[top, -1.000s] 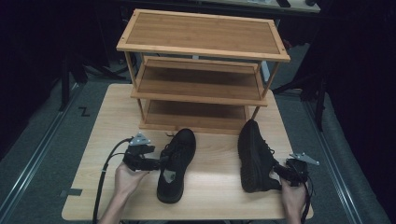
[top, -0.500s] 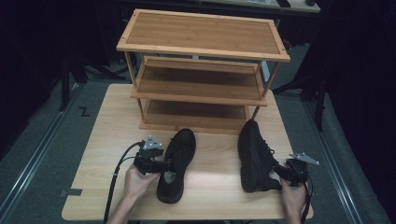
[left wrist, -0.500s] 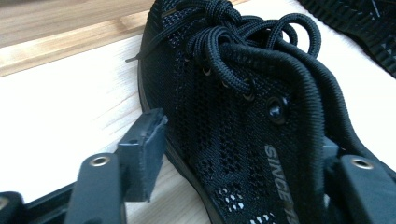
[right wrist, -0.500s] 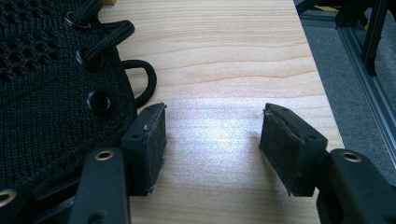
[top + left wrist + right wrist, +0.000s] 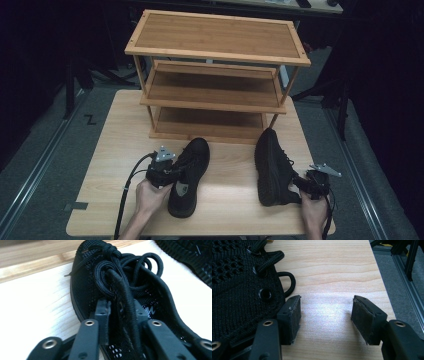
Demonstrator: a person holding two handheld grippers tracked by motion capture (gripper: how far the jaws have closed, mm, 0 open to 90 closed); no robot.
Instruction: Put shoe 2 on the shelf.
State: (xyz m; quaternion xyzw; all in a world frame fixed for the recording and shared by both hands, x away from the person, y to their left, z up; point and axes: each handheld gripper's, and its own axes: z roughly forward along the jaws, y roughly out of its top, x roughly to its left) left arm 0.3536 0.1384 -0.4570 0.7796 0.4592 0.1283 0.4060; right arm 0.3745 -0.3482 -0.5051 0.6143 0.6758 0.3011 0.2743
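Two claws: left claw [image 5: 119, 315] just closed, pinching left shoe's [image 5: 187, 175] collar; right claw [image 5: 325, 315] open.

claw [image 5: 120, 315] closing on black shoe [image 5: 125, 287] collar, table [image 5: 35, 305]

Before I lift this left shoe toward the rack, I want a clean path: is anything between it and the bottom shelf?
Nothing visible. The left gripper has just closed on the left shoe, and only bare table lies between it and the bottom shelf.

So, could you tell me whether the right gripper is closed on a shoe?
No, the right gripper stands open over bare table, with the right shoe beside its left jaw.
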